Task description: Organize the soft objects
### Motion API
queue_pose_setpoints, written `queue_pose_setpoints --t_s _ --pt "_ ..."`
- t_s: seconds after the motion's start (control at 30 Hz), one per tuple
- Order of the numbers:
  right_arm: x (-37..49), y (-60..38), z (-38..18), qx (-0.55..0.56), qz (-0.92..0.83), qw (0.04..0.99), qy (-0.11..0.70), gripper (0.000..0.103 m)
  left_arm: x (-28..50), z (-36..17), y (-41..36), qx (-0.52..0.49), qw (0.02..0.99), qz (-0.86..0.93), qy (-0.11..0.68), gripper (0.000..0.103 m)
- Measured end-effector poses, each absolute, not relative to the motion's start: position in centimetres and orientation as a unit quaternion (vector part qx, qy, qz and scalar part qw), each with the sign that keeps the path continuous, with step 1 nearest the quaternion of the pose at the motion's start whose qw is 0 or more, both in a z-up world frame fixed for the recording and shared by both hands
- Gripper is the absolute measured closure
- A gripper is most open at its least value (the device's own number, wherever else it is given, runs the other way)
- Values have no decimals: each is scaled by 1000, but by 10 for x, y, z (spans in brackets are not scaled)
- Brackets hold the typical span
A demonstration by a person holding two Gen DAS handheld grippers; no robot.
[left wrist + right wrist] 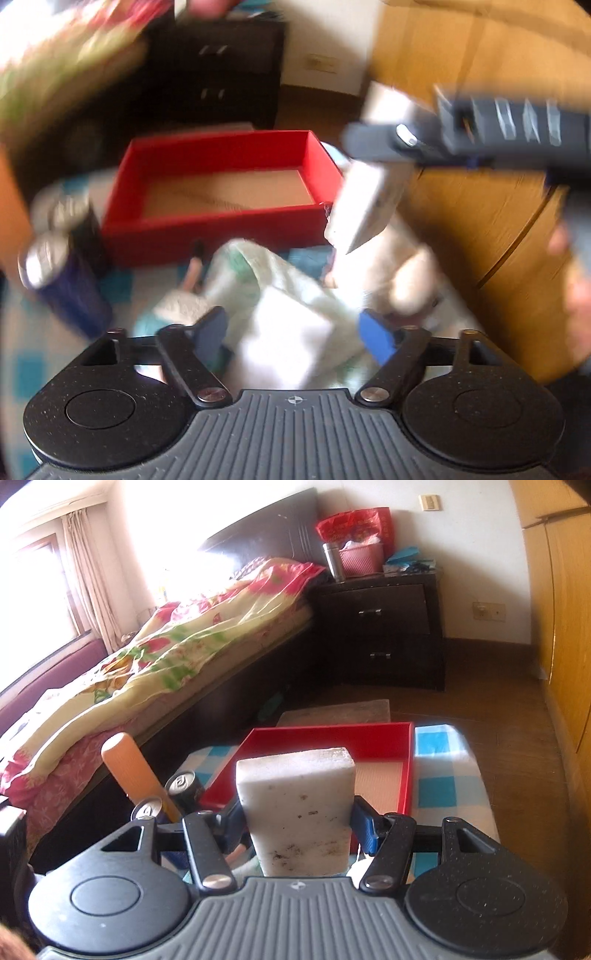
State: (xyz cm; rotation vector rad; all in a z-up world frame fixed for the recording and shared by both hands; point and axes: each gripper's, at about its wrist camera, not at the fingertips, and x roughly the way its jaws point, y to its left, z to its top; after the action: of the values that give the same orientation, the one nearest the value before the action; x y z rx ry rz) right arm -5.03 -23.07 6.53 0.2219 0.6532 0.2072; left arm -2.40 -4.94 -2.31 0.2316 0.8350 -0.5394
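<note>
My right gripper is shut on a white foam block and holds it up in front of the red tray. In the left wrist view the same block hangs from the right gripper beside the red tray. My left gripper is open, its jaws wide apart around a white sponge that lies on a pale green cloth. A beige soft lump lies to the right. The left view is blurred.
Two drink cans stand left of the tray, with an orange cylinder beside them. A checked blue cloth covers the table. A bed, dark nightstand and wooden wardrobe surround it.
</note>
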Motion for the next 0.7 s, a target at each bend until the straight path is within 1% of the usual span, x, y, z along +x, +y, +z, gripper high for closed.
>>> queue_pose_setpoints --t_s 0.07,0.13,0.17,0.2,0.23,0.4,0.63,0.7 --pt "-52 -229 64 111 105 934 324 66 -23 -38 -62 182 870 -246 388 25" --pt "-56 -229 64 109 110 933 324 66 -15 -49 -63 173 860 -261 404 44" --pt "-57 -229 63 106 109 934 323 66 -8 -53 -60 143 850 -272 428 68" --pt "-57 -230 63 105 109 934 324 66 -2 -54 -56 110 838 -283 454 75" --pt "-56 -231 62 106 108 933 326 66 2 -55 -51 88 833 -277 470 76" --pt "-54 -240 63 130 111 929 327 66 -4 -35 -35 84 837 -271 468 94" --pt "-58 -232 67 125 122 931 321 66 -12 -21 -20 73 846 -262 458 99" --pt "-59 -232 67 127 122 931 319 66 -14 -13 -16 71 854 -252 450 103"
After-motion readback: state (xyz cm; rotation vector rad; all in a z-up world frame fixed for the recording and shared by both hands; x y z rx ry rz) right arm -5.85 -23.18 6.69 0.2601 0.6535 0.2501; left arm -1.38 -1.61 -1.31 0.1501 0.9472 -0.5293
